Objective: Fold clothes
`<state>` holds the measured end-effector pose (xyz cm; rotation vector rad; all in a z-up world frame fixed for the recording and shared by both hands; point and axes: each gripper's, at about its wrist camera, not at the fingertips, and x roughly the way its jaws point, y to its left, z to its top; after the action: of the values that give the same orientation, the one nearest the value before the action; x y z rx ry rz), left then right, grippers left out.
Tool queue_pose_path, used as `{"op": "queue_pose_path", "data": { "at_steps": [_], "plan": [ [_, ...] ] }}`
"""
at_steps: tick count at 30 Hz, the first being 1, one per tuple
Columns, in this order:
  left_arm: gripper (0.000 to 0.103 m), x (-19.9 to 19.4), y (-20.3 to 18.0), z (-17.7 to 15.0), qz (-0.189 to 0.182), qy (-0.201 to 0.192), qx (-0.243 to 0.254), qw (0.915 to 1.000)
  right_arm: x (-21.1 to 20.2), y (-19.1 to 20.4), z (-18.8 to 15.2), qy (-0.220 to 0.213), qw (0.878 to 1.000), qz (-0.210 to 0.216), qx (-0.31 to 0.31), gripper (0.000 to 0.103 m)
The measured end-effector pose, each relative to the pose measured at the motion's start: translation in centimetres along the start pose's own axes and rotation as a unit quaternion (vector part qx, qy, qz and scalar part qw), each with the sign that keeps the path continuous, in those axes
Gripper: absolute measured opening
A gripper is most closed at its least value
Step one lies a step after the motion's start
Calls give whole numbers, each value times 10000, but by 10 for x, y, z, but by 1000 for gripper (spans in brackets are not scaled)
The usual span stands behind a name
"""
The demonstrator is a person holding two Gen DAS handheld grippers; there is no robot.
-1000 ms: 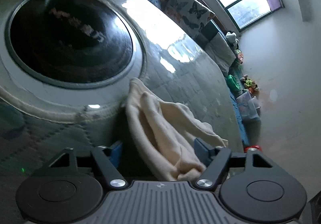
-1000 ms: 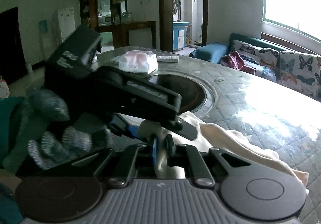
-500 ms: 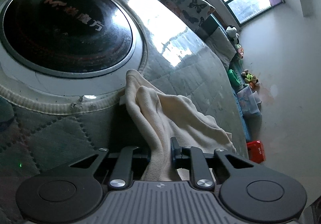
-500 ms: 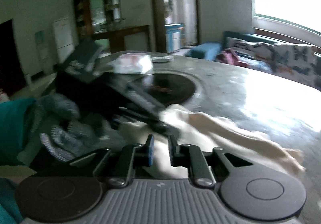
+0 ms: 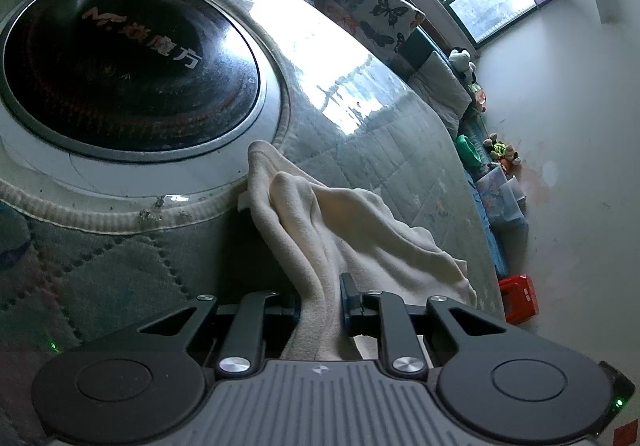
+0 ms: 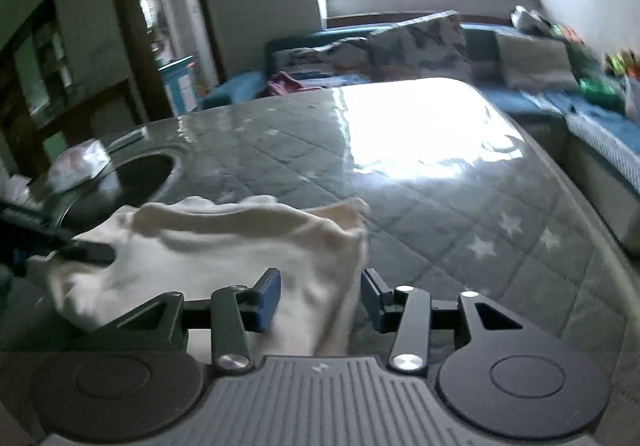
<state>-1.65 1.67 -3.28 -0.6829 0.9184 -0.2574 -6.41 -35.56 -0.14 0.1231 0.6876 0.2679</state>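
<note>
Cloth point(image 5: 352, 230) of cream colour, the garment to be folded, lies bunched on the quilted bench point(image 5: 120, 266) just beside the round black inset cooktop point(image 5: 128, 58), one raised corner reaching the cooktop's pale rim. The left hand-held gripper point(image 5: 320, 302) is closed tight on a gathered rope of the fabric, which runs between its fingers and back toward the camera. The right hand-held gripper point(image 6: 320, 300) stands with its jaws parted, a hanging fold of the same cloth point(image 6: 224, 246) passing between the blue pads point(image 6: 268, 298) without being pinched; this view is motion-blurred, so whether fabric touches either pad cannot be told. Principal risk, as judged here: the left grasp holds a wad rather than a single edge, so a lift would likely raise a twisted bundle and leave the fold uneven. Should the right jaws close where they stand, they may catch several layers or miss the hem altogether. Dragging the cloth could also sweep it onto the cooktop, or toward the tissue packet point(image 6: 80, 162) seen at that view's left.
</note>
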Motion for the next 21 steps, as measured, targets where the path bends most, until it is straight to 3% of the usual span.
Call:
{"op": "queue_pose_path", "data": {
  "at_steps": [7,9,13,21],
  "plan": [
    [20,2,-5,-1,99,-38,187,9998,9,-8,-2,-28,9993,222,311,44],
    [20,4,-6,-1,114,-42,205,9997,10,-7,-1,-19,9990,289,327,40],
    [19,7,-12,-1,226,-82,314,9992,12,-4,1,-6,9987,373,359,17],
    [18,2,-41,2,243,-256,925,9951,-15,-2,5,-352,9976,475,368,14]
  ]
}}
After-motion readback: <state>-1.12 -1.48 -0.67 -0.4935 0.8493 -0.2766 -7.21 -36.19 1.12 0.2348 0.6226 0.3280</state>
